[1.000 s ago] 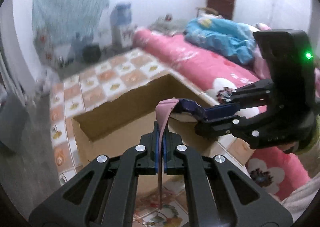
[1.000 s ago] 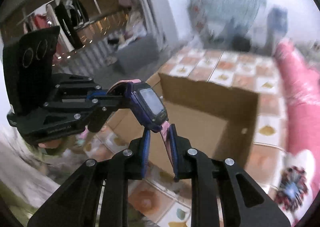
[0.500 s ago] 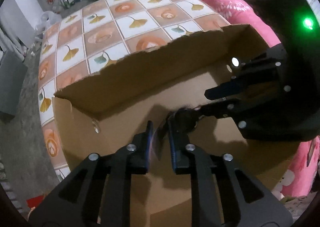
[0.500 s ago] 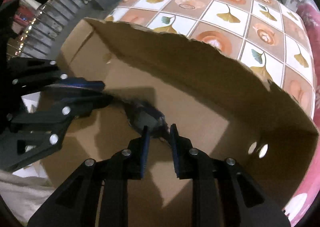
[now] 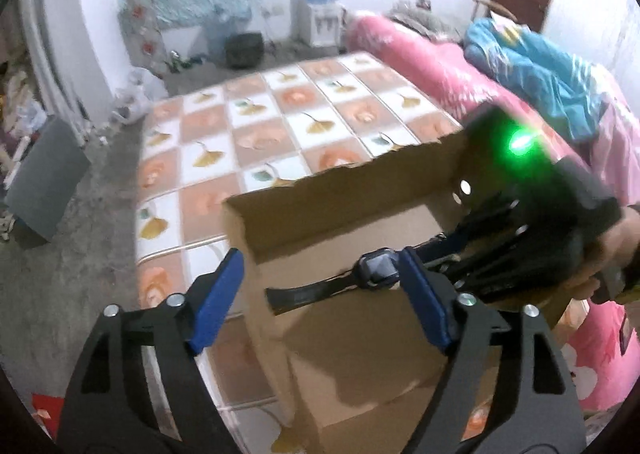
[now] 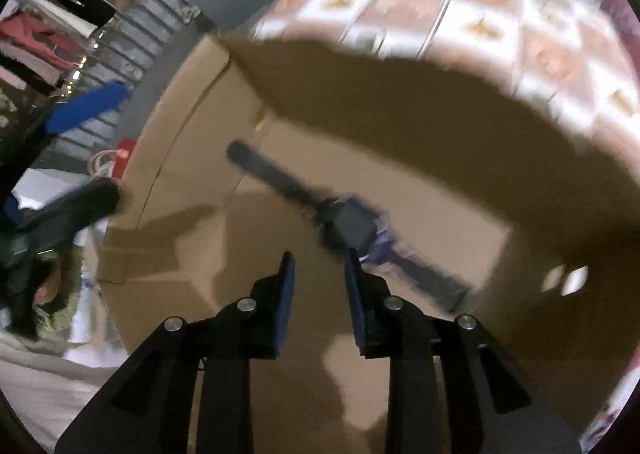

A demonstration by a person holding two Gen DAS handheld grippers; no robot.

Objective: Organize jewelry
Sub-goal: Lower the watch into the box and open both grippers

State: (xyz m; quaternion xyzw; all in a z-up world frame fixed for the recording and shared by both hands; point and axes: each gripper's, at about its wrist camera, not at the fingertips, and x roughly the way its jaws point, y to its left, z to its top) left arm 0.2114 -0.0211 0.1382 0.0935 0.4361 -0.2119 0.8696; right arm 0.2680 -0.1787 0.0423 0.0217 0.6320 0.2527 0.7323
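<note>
Cardboard box [image 6: 400, 126] holds watch [image 6: 356, 224], just ahead of both tools, parted, empty.

brown cardboard box [image 5: 360, 214], dark purple-cased watch [image 6: 356, 226], orange-and-white leaf-patterned mat [image 5: 256, 126], pink floral bedding [image 5: 440, 70]

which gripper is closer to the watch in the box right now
Right. The right gripper hangs open just above the watch, one fingertip beside its face. The left gripper is wide open and farther back, near the cardboard box edge.
</note>
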